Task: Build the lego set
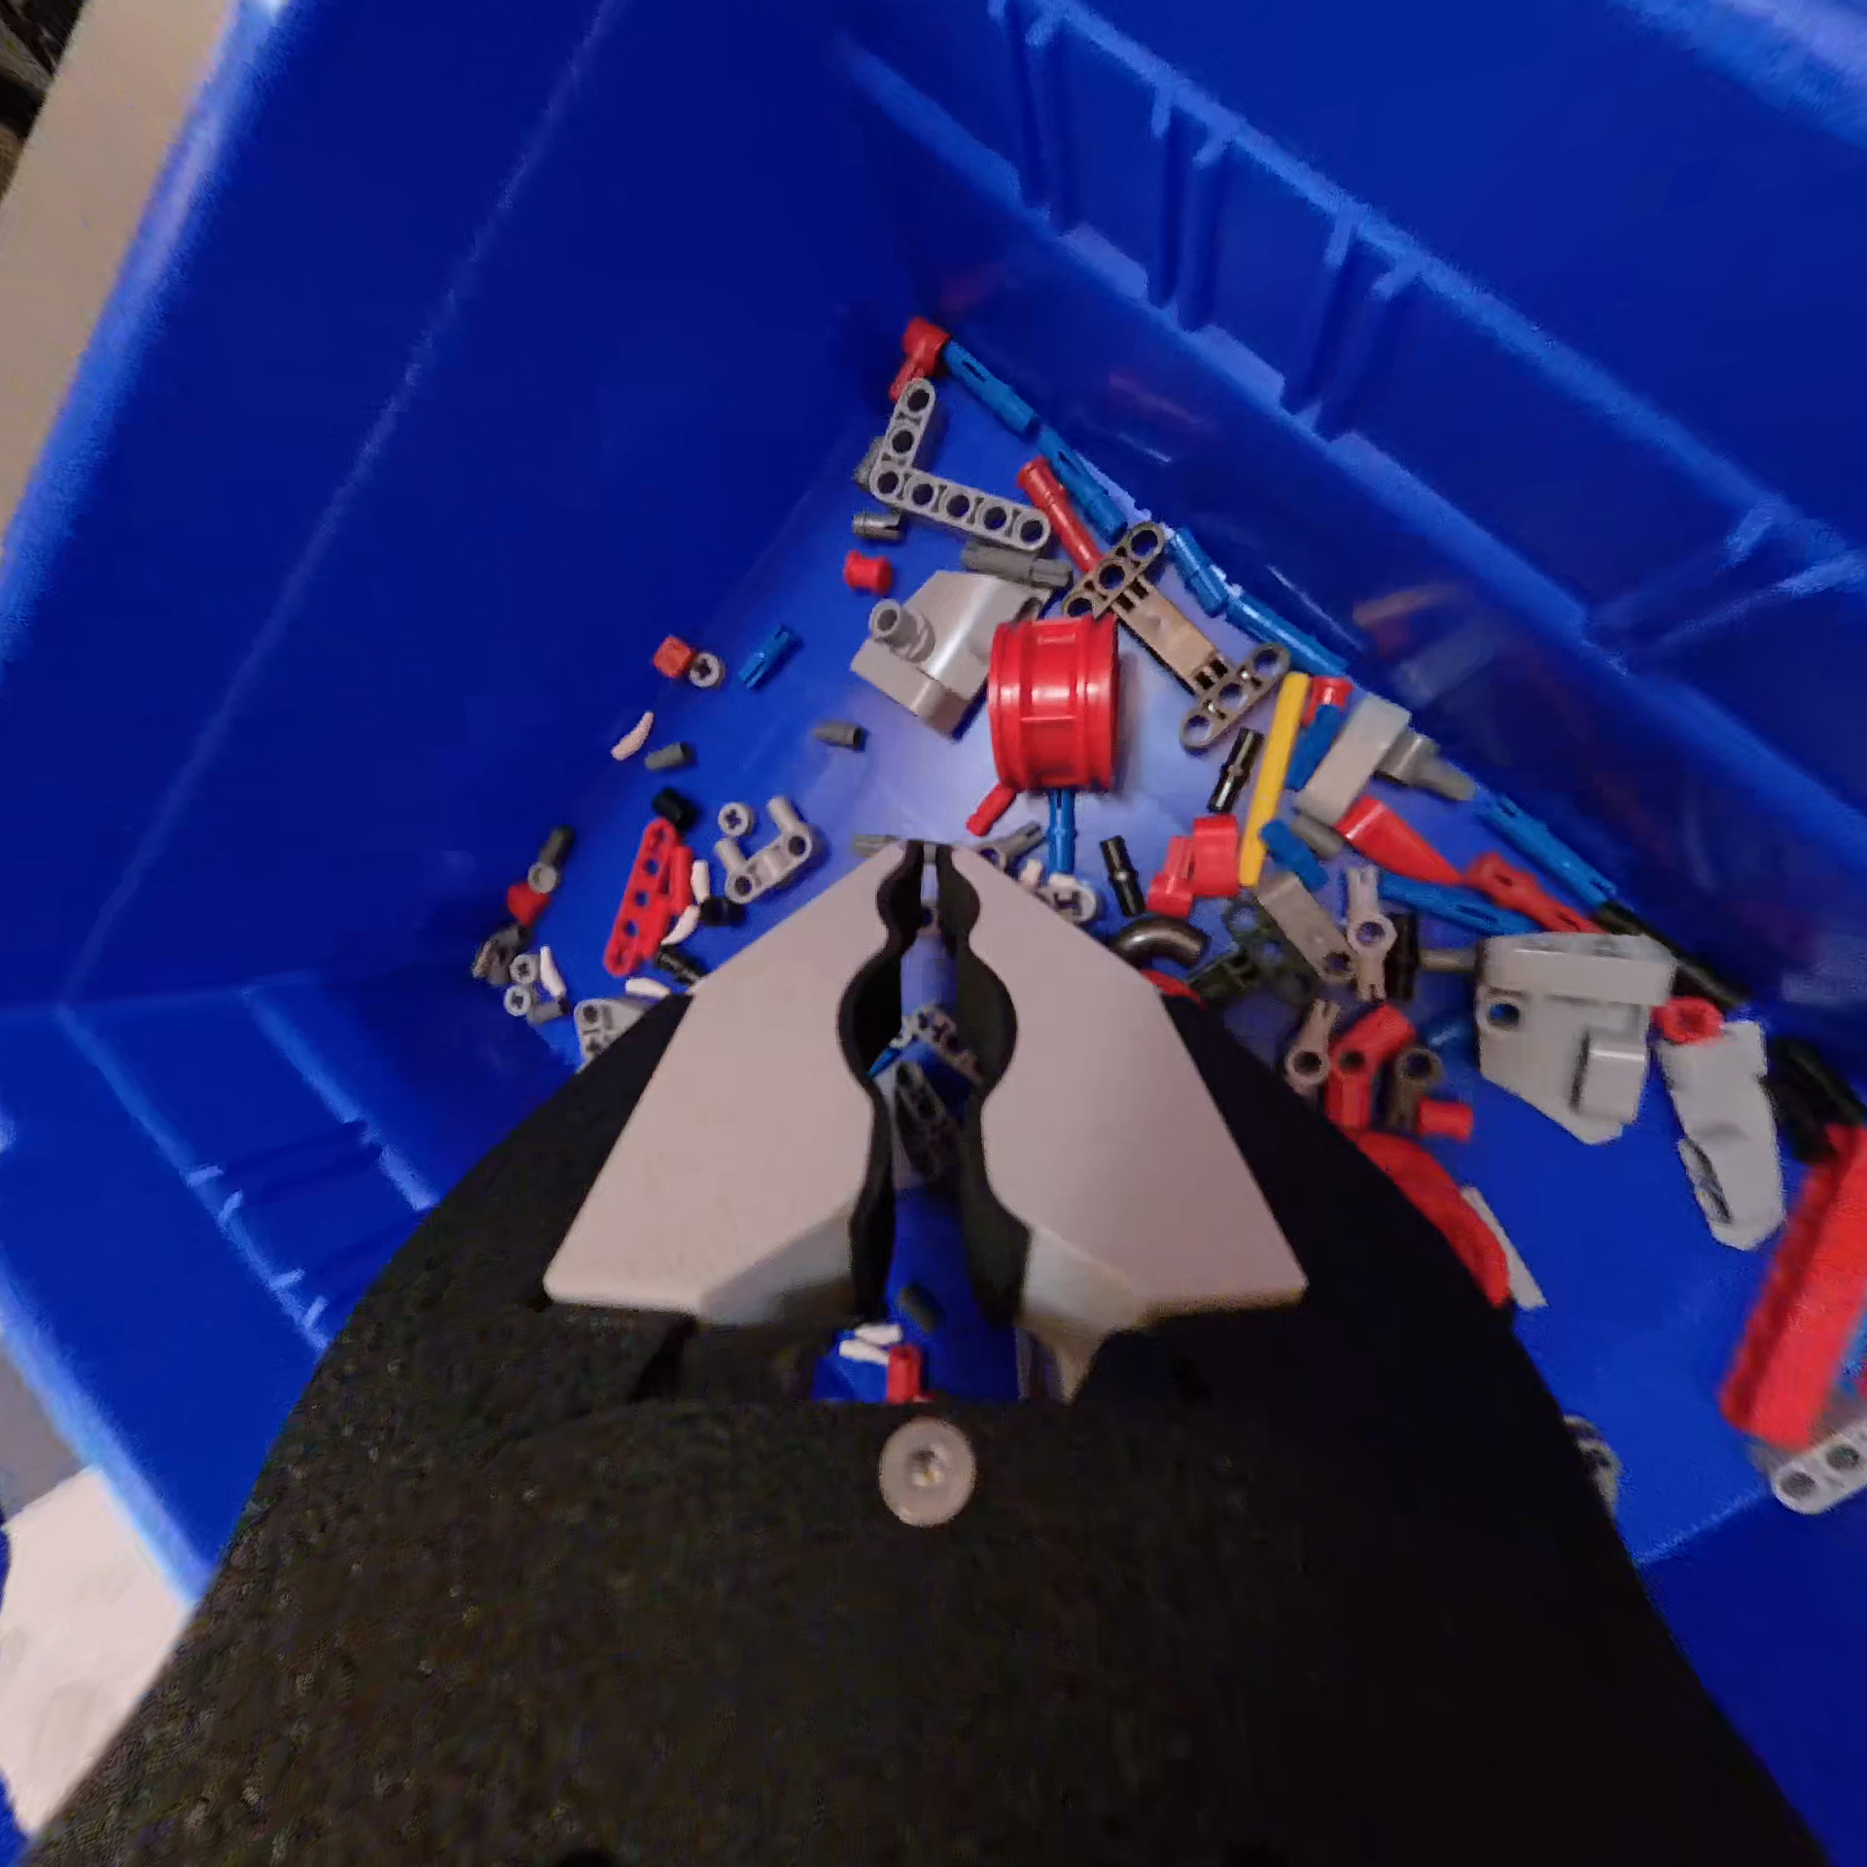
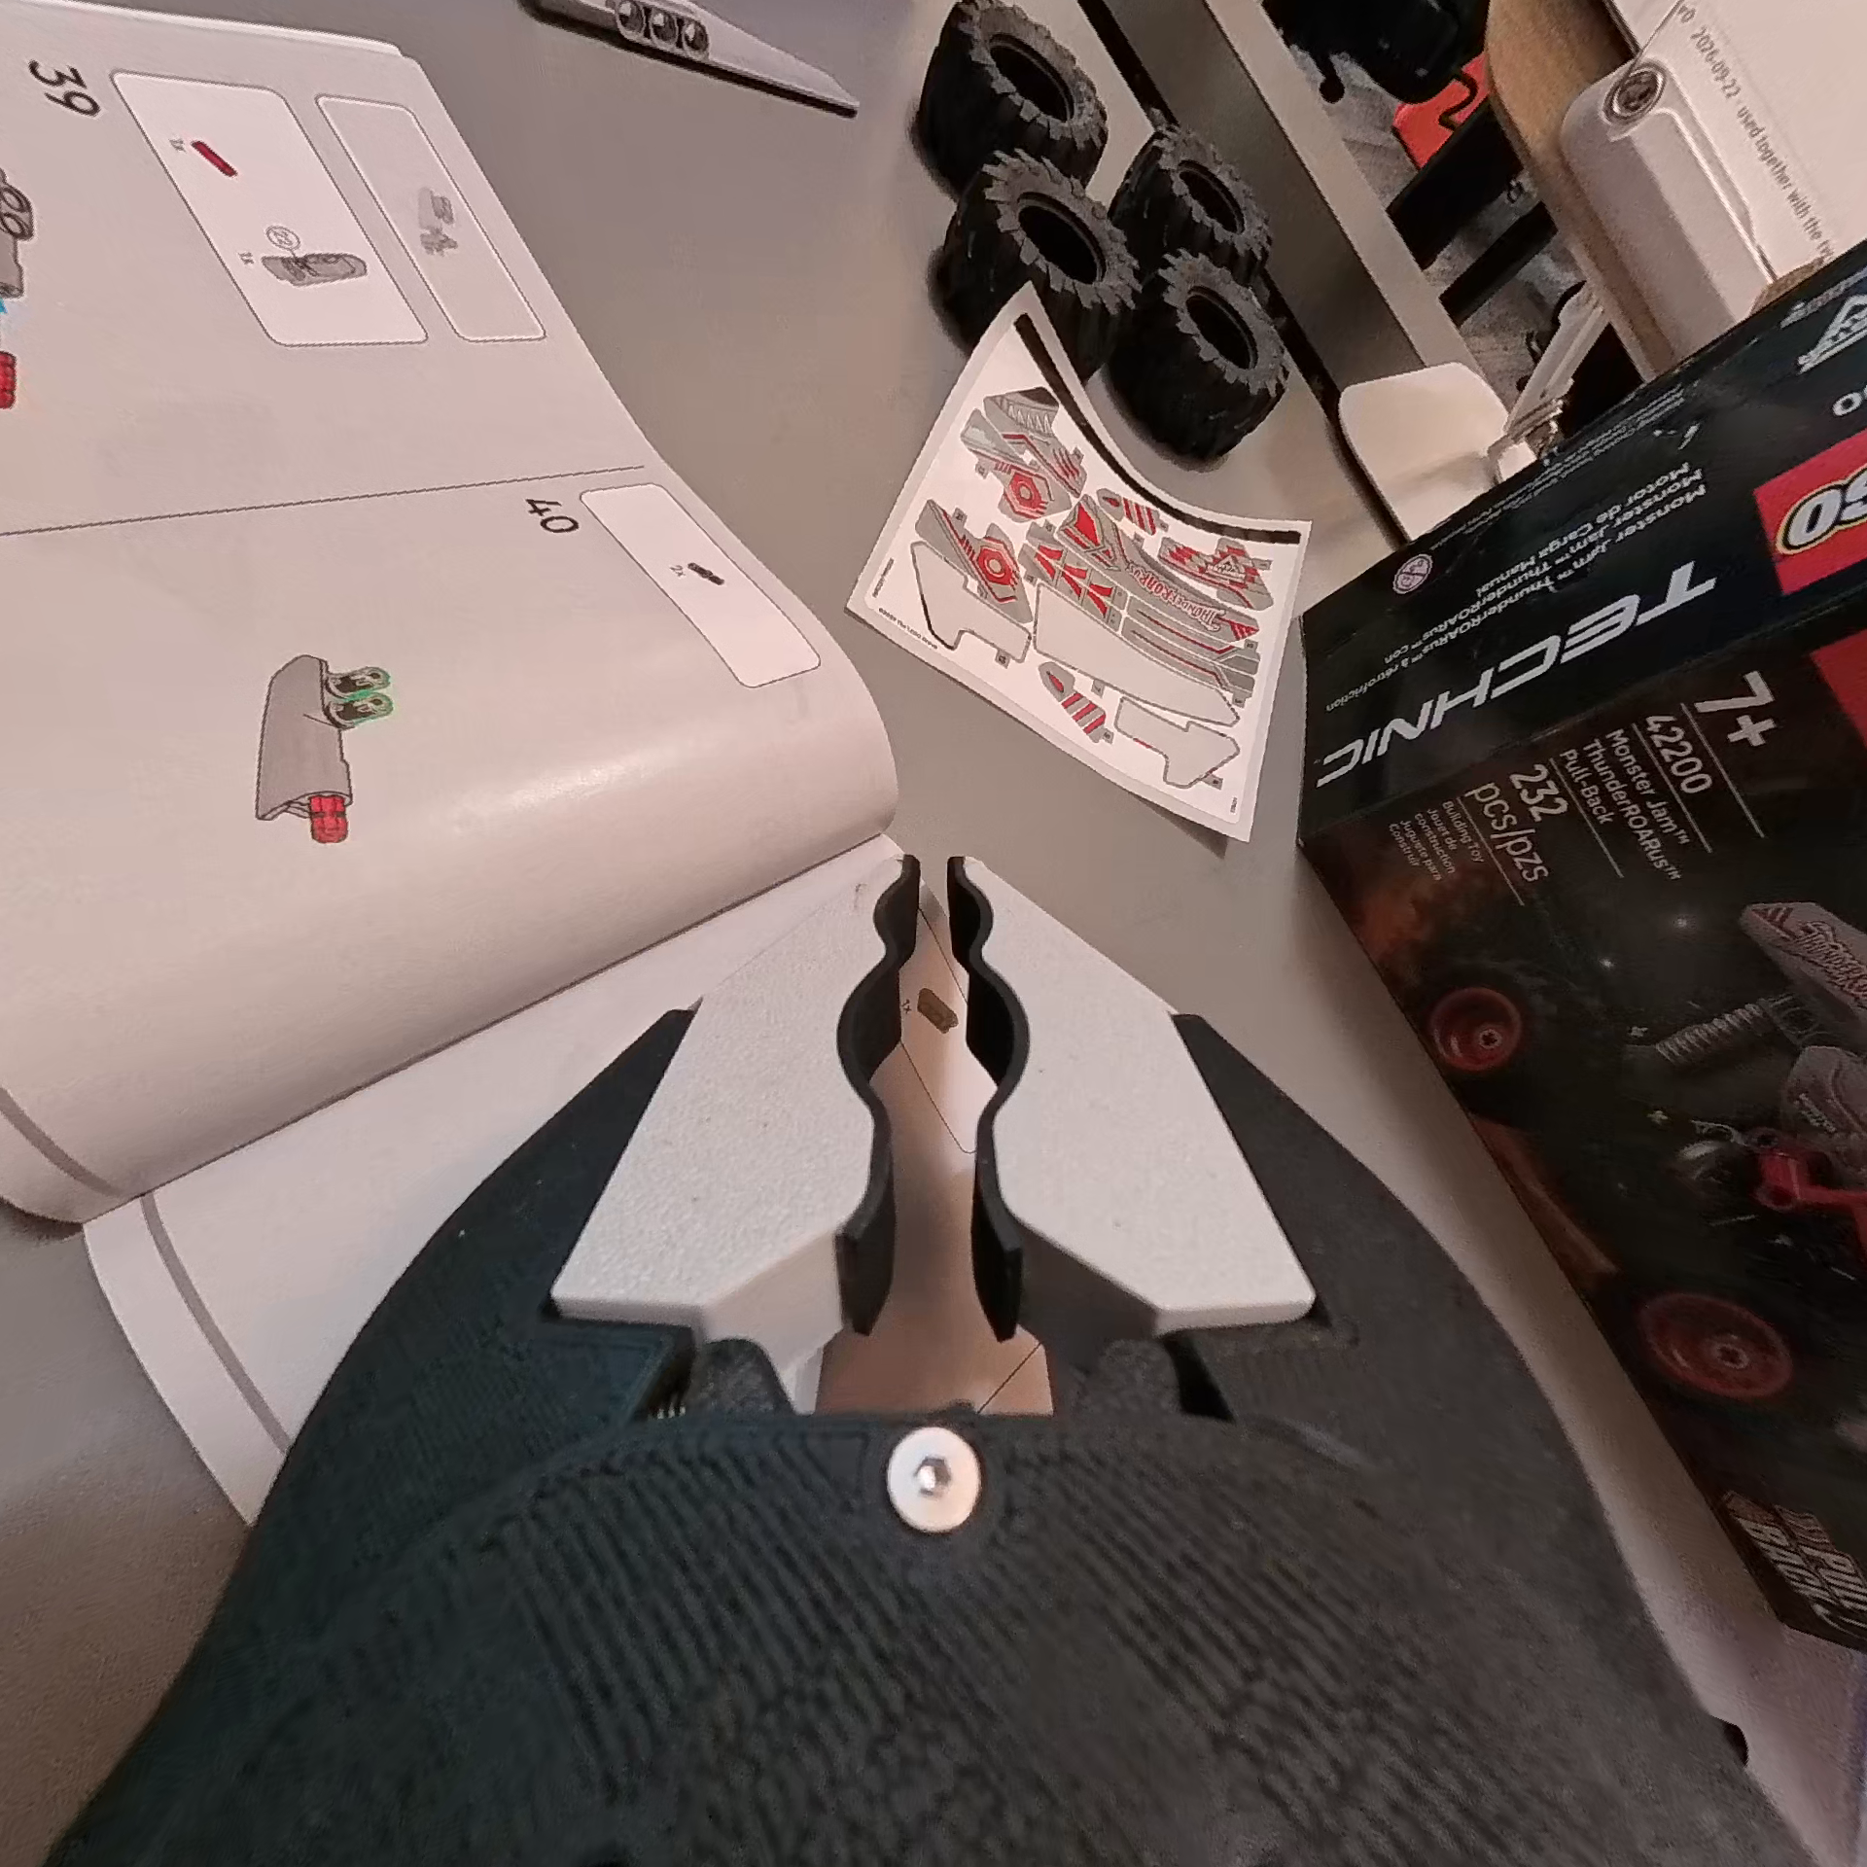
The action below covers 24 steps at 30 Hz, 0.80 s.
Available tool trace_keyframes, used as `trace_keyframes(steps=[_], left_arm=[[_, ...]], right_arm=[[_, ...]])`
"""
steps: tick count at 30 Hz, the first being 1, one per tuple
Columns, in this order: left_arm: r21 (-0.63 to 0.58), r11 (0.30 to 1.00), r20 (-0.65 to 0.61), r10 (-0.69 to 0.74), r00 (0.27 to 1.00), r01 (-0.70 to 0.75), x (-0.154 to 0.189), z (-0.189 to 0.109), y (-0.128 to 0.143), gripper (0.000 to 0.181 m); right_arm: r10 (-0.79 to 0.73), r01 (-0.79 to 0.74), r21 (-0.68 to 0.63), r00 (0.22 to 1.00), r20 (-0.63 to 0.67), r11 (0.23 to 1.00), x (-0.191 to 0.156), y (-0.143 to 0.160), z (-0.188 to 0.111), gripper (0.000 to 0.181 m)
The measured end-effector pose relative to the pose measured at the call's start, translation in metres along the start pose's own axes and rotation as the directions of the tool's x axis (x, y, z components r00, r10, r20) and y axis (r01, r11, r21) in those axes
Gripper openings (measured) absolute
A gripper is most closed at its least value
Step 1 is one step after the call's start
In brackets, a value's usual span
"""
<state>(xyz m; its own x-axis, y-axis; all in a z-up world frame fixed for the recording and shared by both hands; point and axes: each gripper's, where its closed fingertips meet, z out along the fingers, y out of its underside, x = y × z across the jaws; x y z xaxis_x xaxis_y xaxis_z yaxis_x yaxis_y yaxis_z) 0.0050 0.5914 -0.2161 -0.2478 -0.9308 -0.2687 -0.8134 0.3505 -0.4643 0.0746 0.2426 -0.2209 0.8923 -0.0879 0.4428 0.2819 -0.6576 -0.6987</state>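
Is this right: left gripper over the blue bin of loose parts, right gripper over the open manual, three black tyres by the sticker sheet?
Not quite: the right wrist view shows four black tyres by the sticker sheet, not three. The rest holds: the left gripper is over the blue bin of loose parts, and the right gripper is over the open manual.

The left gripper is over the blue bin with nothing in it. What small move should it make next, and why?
Probably open the left gripper a little and lower it toward the loose pieces on the floor of the blue bin. Its fingers are nearly closed with nothing between them, and they hover above the pile.
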Motion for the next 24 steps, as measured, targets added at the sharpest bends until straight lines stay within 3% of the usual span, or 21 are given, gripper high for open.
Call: trace_keyframes(steps=[4,7,11,15,17,19,22,24], left_arm=[[0.202,0.979,0.096,0.023,0.995,-0.042,-0.013,-0.008,-0.036,0.021],[0.152,0.988,0.193,-0.001,0.981,-0.029,-0.029,-0.007,-0.029,0.033],[0.212,0.966,0.277,-0.203,0.939,0.146,-0.063,-0.062,-0.025,0.031],[0.102,0.975,0.337,-0.22,0.915,0.196,-0.076,-0.101,0.012,0.032],[0.085,0.97,0.291,-0.242,0.926,0.227,-0.07,-0.103,0.016,0.032],[0.037,0.981,0.208,-0.192,0.959,0.189,-0.053,-0.094,0.018,0.031],[-0.172,0.982,0.034,-0.071,0.997,0.076,-0.012,-0.067,0.037,0.035],[-0.272,0.962,0.046,0.038,0.998,-0.024,-0.008,-0.053,0.047,0.038]], right_arm=[[0.005,-0.005,-0.001,1.0,0.003,1.0,0.0,0.0,0.0,0.004],[-0.002,0.002,-0.001,1.0,-0.003,1.0,0.0,0.0,0.0,0.003],[-0.009,0.009,0.0,1.0,-0.005,1.0,0.0,0.0,0.0,0.003],[-0.012,0.012,0.0,1.0,-0.001,1.0,-0.001,0.0,0.0,0.001],[-0.01,0.01,0.0,1.0,0.0,1.0,-0.001,0.0,0.0,0.001],[-0.01,0.01,0.0,1.0,-0.001,1.0,-0.001,0.0,0.0,0.001],[-0.01,0.01,0.0,1.0,0.0,1.0,-0.001,0.0,0.0,0.001],[-0.008,0.008,0.0,1.0,0.0,1.0,-0.001,0.0,0.0,0.001]])
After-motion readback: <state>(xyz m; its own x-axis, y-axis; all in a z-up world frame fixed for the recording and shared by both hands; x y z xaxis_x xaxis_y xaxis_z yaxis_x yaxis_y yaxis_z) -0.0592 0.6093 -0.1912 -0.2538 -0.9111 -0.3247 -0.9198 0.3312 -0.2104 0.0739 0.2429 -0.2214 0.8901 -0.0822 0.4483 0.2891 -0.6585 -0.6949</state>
